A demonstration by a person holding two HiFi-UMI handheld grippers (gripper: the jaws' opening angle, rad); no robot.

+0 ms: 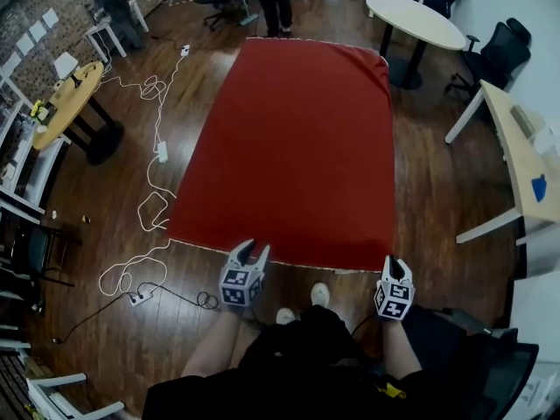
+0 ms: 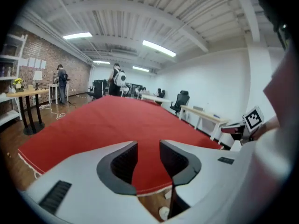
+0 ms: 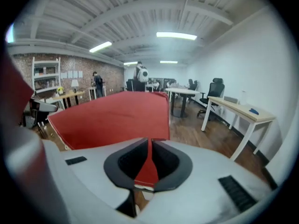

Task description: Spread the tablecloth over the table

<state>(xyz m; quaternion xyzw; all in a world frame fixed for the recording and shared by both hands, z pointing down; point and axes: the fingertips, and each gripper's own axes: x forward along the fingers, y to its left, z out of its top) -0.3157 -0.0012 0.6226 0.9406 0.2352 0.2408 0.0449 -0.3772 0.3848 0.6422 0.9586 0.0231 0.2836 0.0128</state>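
Spanning the wood floor (image 1: 437,178), the red tablecloth (image 1: 297,147) is nipped near-right by the right gripper (image 1: 395,263); the left gripper (image 1: 251,250) stands part-open.

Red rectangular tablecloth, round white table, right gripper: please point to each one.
red rectangular tablecloth (image 1: 297,147), head view, its middle.
round white table (image 1: 416,20), head view, bare top.
right gripper (image 1: 396,268), head view, between its jaws.
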